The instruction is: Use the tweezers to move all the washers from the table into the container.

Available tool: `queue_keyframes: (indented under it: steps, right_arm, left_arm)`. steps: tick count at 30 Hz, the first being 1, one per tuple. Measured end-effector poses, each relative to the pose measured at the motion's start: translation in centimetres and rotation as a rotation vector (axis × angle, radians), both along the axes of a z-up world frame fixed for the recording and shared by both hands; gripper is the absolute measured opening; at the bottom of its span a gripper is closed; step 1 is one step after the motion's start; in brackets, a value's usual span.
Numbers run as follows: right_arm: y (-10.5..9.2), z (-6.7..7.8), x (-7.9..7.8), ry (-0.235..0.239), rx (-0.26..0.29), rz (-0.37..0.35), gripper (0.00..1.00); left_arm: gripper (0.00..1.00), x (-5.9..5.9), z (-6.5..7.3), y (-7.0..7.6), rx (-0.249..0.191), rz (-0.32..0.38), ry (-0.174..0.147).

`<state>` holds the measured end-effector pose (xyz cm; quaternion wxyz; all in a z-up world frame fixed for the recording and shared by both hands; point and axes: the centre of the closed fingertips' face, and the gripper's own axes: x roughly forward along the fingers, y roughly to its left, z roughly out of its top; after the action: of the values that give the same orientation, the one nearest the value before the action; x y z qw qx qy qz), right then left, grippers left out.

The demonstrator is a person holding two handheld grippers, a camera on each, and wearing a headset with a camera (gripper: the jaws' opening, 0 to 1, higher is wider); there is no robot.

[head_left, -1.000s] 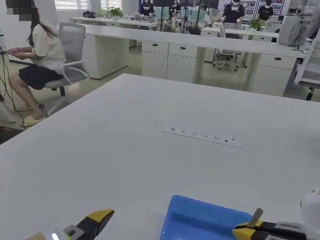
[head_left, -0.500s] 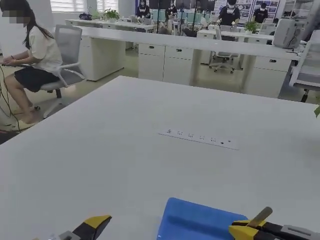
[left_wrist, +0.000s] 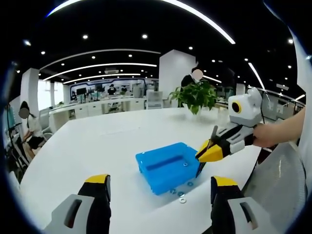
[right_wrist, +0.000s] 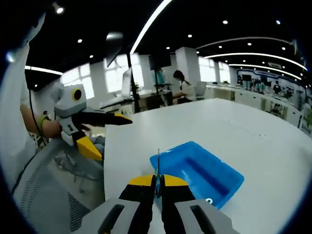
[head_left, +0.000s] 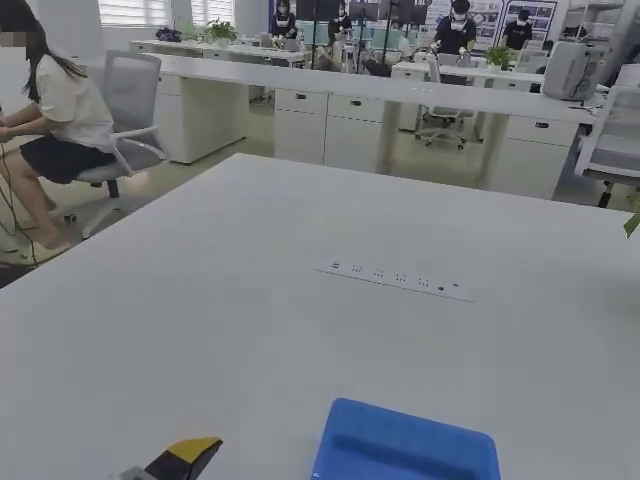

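I hold my left gripper (left_wrist: pixel 159 180) with jaws wide apart facing the blue container (left_wrist: pixel 163 168), my right gripper (right_wrist: pixel 157 181) clamped on the tweezers (right_wrist: pixel 158 170) just beside it, and washers (left_wrist: pixel 180 195) lying just beside its wall.

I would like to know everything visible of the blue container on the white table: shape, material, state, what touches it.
The blue container is a shallow, open rectangular tray with low walls and rounded corners, plastic by its look. It sits flat on the white table. A darker strip runs along its inside. Small washers lie on the table beside one corner. The right gripper, shut on the tweezers, hangs by that corner; contact cannot be told.
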<state>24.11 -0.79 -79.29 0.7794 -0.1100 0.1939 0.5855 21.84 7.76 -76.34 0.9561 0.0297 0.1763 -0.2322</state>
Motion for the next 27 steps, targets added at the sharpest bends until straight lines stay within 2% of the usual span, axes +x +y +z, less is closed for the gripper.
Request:
queue_keyframes:
  steps: [1,4,7,13,17,27]
  right_arm:
    - [0.1,-0.6,-0.1,-0.029,-0.030,0.017,0.01]
    - [0.3,-1.6,-0.3,-0.083,-0.070,0.059,0.01]
    - [0.6,-2.6,-0.4,-0.181,-0.131,0.128,0.01]
    - [1.0,-3.5,-0.7,-0.248,-0.178,0.182,0.01]
    - [1.0,-3.8,-0.7,-0.259,-0.187,0.192,0.01]
    - [0.7,-3.8,-1.2,-0.226,-0.185,0.180,0.01]
  left_arm:
    - [0.85,0.0,0.0,0.0,0.002,0.000,0.002]
    - [0.85,0.0,-0.1,0.0,0.006,0.000,0.005]
    - [0.85,-0.1,-0.1,0.1,0.007,0.002,0.004]
    - [0.85,0.0,0.0,0.2,0.003,0.006,0.003]
    - [0.85,0.0,0.0,0.2,0.007,0.007,0.003]
    - [0.85,0.0,-0.1,0.1,0.002,0.003,0.007]
